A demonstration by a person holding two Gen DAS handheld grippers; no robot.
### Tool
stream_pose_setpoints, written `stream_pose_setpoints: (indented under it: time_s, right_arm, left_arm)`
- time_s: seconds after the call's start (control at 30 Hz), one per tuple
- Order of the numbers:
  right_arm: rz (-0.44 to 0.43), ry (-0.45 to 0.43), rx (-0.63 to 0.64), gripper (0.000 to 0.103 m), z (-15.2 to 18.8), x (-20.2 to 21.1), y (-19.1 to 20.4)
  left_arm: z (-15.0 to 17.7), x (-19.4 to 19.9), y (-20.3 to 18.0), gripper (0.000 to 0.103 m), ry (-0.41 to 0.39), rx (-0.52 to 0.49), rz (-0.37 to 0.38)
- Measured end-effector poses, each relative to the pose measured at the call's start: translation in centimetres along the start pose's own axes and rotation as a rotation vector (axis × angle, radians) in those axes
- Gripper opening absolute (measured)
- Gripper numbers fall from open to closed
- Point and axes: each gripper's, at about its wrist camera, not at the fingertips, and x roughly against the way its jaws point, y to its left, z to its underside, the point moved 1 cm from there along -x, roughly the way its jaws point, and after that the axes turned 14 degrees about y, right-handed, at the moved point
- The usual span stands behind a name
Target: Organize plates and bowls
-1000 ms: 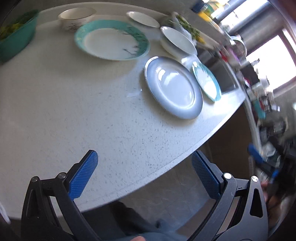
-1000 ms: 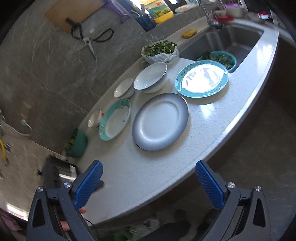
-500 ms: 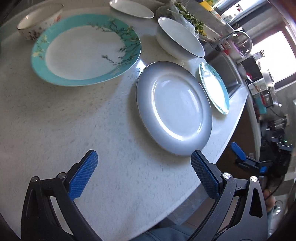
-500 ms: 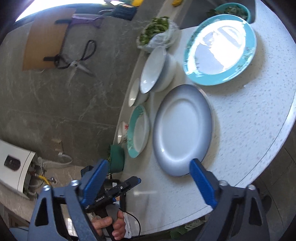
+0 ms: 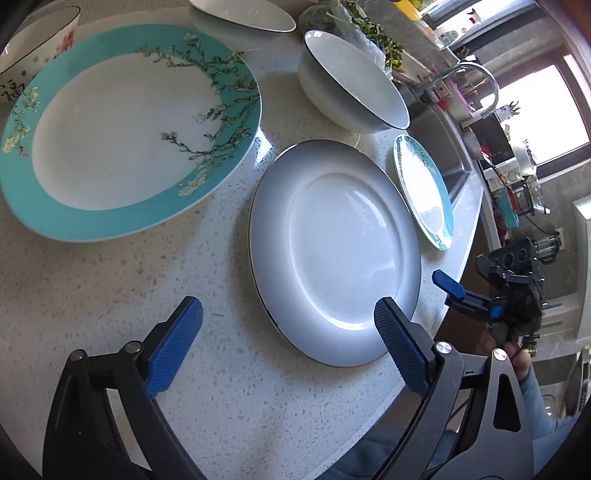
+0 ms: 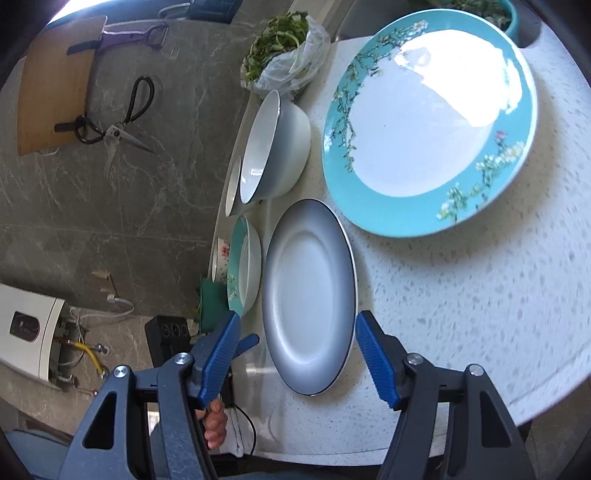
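On the wall, right view only: scissors. Left gripper and right gripper: jaws spread, empty, flanking grey plate.

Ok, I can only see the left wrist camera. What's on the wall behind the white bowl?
Observer: In the right wrist view, a pair of scissors hangs on the grey wall.
Operator: Cool! Is anything else up there?
Observer: Yes, a wooden cutting board hangs just beside the scissors.
Operator: And what's past the teal plate near the sink?
Observer: Beyond that teal plate there is a teal bowl with leafy greens in it.
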Motion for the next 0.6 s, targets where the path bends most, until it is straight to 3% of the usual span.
stream_pose_setpoints:
  time_s: [0.13,0.3,0.47,0.6]
  right_arm:
    - [-0.005,0.06,-0.018,0.067,-2.7,0.8,-2.0]
    - [-0.02,0.076,-0.003,0.062,-3.7,1.7,-2.7]
    - [0.054,0.101,0.03,0.052,-4.5,1.3,-2.4]
    - [0.064,0.097,0.029,0.05,-4.9,1.9,-2.6]
  left_arm:
    - [-0.7,-0.6,0.5,0.083,0.024,0.009,0.022]
    - [-1.7,-0.9,0.3,0.08,0.007,0.011,0.033]
    - [-2.6,-1.2,-0.3,0.08,0.003,-0.017,-0.013]
    - [-3.4,-1.5,-0.9,0.08,0.017,-0.045,-0.006]
